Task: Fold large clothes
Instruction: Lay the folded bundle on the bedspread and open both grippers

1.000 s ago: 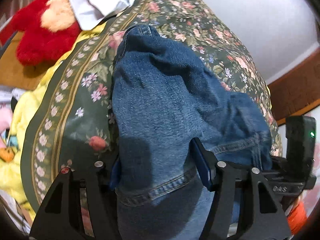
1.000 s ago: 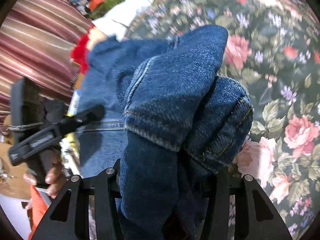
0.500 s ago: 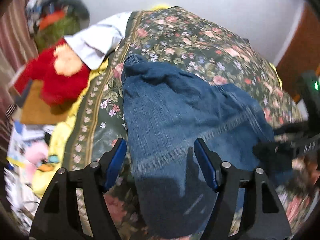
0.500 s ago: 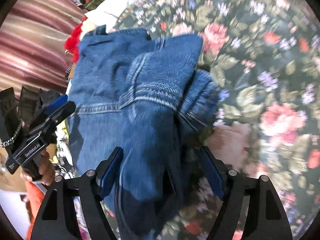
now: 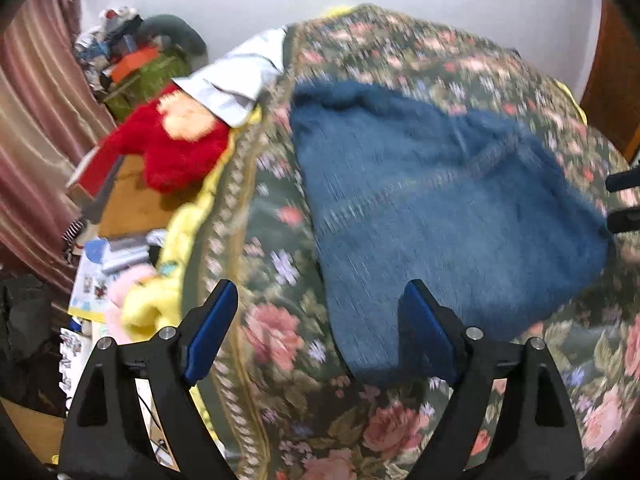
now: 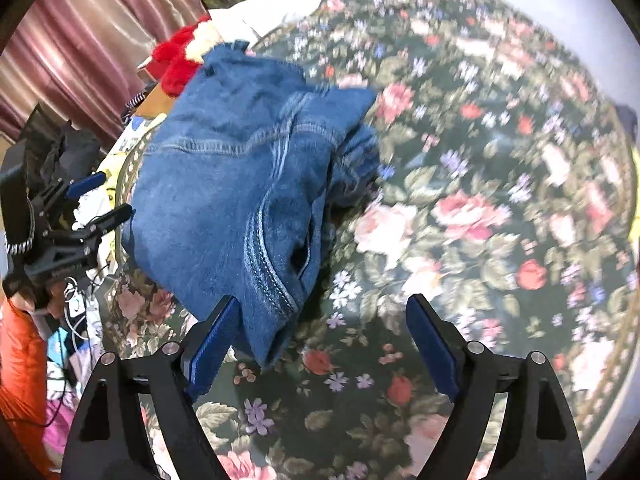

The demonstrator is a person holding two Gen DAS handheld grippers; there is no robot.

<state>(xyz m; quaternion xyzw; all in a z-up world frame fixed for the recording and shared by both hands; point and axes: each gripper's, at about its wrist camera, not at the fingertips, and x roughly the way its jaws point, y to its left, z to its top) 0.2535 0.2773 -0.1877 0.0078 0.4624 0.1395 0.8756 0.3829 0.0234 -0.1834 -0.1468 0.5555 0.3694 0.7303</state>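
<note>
On floral woven bedspread (image 6: pixel 460 208), folded denim jeans (image 6: pixel 240 184) lie lumpy, seemingly free; both grippers' fingers opening wide, holding nothing.

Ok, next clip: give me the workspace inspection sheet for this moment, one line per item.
Surface: floral bedspread over a bed, yellow blanket at its edge.
Job's things: blue jeans lying folded and bunched on the bedspread.
Clutter: red plush toy, white shirt, papers and boxes beside the bed.
Grippers: left gripper and right gripper jaws opening; nothing pressed between the fingers.
Cables: thin wires near the left gripper's handle.
Surroundings: pink curtain, white wall.
</note>
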